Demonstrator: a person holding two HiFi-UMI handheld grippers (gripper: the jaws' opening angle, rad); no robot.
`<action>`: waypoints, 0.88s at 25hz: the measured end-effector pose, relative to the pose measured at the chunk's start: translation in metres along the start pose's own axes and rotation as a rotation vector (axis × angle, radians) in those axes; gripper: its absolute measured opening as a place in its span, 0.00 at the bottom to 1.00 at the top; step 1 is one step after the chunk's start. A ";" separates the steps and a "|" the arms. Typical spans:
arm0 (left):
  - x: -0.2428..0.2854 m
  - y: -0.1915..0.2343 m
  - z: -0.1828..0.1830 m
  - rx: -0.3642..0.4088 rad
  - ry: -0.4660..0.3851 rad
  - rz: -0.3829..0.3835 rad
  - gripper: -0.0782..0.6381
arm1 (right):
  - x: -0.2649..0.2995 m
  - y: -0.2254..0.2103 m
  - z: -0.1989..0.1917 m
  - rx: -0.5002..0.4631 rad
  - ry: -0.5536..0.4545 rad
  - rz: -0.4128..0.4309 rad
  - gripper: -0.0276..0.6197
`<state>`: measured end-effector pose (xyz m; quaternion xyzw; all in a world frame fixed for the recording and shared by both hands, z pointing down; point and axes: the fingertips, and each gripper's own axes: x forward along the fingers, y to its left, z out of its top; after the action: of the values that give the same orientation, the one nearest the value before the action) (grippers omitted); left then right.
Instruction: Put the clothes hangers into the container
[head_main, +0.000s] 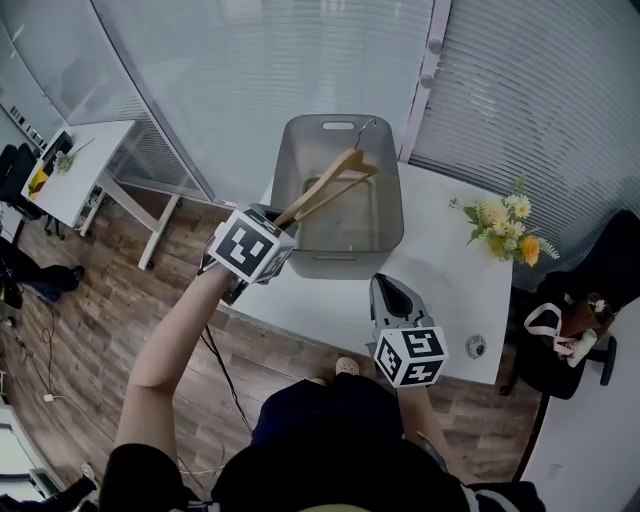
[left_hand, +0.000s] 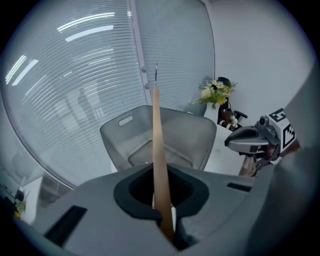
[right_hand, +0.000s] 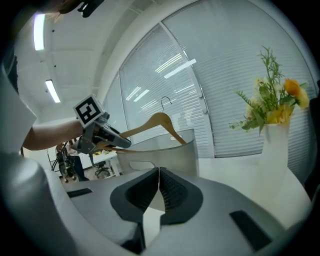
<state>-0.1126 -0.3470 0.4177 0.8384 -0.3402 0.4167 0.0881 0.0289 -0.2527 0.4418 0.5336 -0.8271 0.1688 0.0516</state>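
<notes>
A wooden clothes hanger (head_main: 328, 188) with a metal hook hangs tilted over the grey plastic container (head_main: 392, 215) at the back of the white table. My left gripper (head_main: 283, 222) is shut on one end of the hanger, at the container's near left corner. In the left gripper view the hanger (left_hand: 157, 145) runs straight up from the left gripper (left_hand: 163, 202) above the container (left_hand: 200, 140), which holds nothing I can see. My right gripper (head_main: 386, 287) rests low over the table in front of the container, shut with nothing in it. The right gripper view shows the right gripper (right_hand: 159, 176), the hanger (right_hand: 156, 121) and the container (right_hand: 167, 150).
A white vase of yellow flowers (head_main: 506, 226) stands at the table's right side, close in the right gripper view as the vase (right_hand: 272, 155). A small round object (head_main: 476, 346) lies near the table's front right corner. Window blinds stand behind the table (head_main: 455, 290). A black chair (head_main: 580, 320) stands to the right.
</notes>
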 end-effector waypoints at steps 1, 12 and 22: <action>0.004 0.001 -0.001 0.003 0.017 0.001 0.13 | 0.000 -0.001 0.000 0.002 0.001 -0.002 0.09; 0.042 -0.001 0.003 0.097 0.116 0.003 0.14 | 0.004 -0.021 -0.004 0.015 0.017 -0.026 0.09; 0.048 -0.014 -0.008 0.308 0.213 -0.007 0.19 | 0.010 -0.021 -0.008 0.020 0.031 -0.014 0.09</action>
<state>-0.0887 -0.3571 0.4605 0.7943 -0.2584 0.5498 -0.0044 0.0432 -0.2670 0.4565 0.5372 -0.8207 0.1848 0.0604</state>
